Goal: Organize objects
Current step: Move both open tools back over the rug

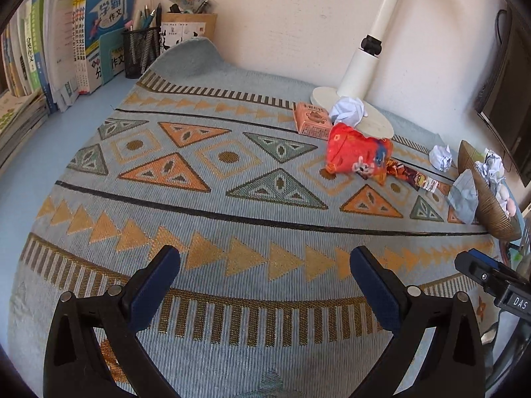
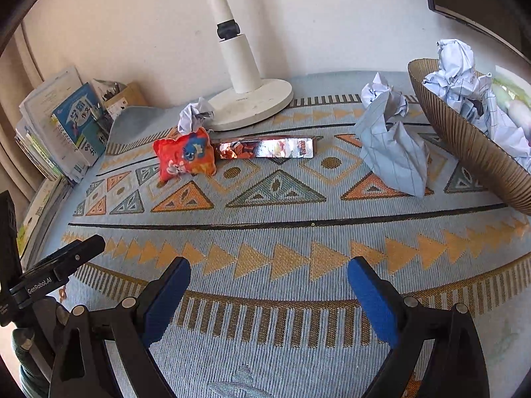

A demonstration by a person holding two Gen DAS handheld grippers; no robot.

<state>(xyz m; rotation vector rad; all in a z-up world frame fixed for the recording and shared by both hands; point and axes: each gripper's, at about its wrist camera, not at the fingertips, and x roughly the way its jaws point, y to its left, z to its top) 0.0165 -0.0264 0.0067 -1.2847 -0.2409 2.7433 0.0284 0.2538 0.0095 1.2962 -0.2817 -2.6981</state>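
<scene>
Two grippers, left (image 1: pixel 265 262) and right (image 2: pixel 268 273), spread wide, empty, one red snack bag (image 2: pixel 185 155), one bowl (image 2: pixel 464 146) holding crumpled papers

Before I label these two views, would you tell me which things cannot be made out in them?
- Brown bowl, right wrist view: the frame edge cuts off its far side; crumpled paper covers its contents.
- Pink box, left wrist view: print too small to read; hidden behind the red snack bag in the right wrist view.
- Dark screen, left wrist view: cut off by the edge.
- Pen holder: pens too small to count.
</scene>
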